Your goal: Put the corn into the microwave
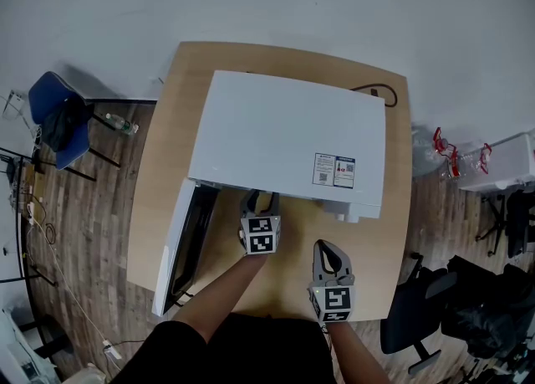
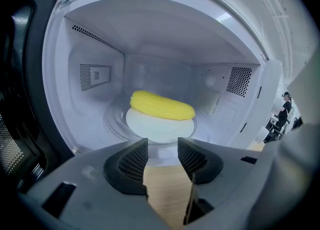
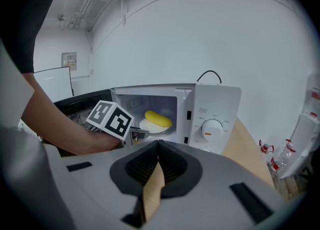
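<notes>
Corn (image 2: pixel 162 105) sits on a white plate (image 2: pixel 159 129) inside the open microwave (image 1: pixel 284 135). Left gripper (image 2: pixel 162 155) fingers are narrowly apart and empty, right gripper (image 3: pixel 158 163) fingers pressed together. Top sticker (image 1: pixel 334 170) is too tiny to read.

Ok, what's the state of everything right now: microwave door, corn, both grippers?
Door of the white microwave: swung open.
Yellow corn cob: lying on the white round plate inside the microwave.
Left gripper: open, empty, at the microwave's mouth.
Right gripper: shut, empty, back from the microwave.
</notes>
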`<control>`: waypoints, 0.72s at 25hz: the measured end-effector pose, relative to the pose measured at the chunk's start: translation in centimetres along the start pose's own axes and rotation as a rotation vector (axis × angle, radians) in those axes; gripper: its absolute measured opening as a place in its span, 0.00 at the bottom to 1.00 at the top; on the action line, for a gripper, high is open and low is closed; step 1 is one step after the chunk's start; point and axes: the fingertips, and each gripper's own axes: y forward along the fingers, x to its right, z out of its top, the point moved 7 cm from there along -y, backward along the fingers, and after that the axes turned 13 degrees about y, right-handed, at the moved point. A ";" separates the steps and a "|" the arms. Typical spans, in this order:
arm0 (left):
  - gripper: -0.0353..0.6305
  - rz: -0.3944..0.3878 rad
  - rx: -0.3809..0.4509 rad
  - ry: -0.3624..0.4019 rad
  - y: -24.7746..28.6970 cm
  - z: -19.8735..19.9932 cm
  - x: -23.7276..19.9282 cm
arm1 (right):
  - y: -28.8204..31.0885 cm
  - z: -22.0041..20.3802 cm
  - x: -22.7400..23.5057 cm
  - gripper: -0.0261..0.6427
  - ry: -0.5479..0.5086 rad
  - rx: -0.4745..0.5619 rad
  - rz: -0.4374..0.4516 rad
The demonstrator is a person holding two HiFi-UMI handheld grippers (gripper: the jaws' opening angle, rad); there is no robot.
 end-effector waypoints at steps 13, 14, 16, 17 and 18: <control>0.33 0.013 0.019 0.005 0.0 1.5 0.5 | 0.1 -0.3 0.7 0.13 0.010 -0.005 -0.004; 0.33 0.013 0.018 0.008 0.0 1.6 0.5 | 0.0 -0.4 0.8 0.13 0.012 -0.005 -0.005; 0.33 0.017 0.015 0.010 0.2 1.7 0.5 | -0.1 -0.5 0.9 0.13 0.014 -0.006 -0.007; 0.33 0.019 0.013 0.009 0.2 1.8 0.5 | -0.2 -0.6 1.0 0.13 0.016 -0.007 -0.009; 0.33 0.022 0.011 0.010 0.3 1.8 0.4 | -0.2 -0.7 1.1 0.13 0.018 -0.008 -0.010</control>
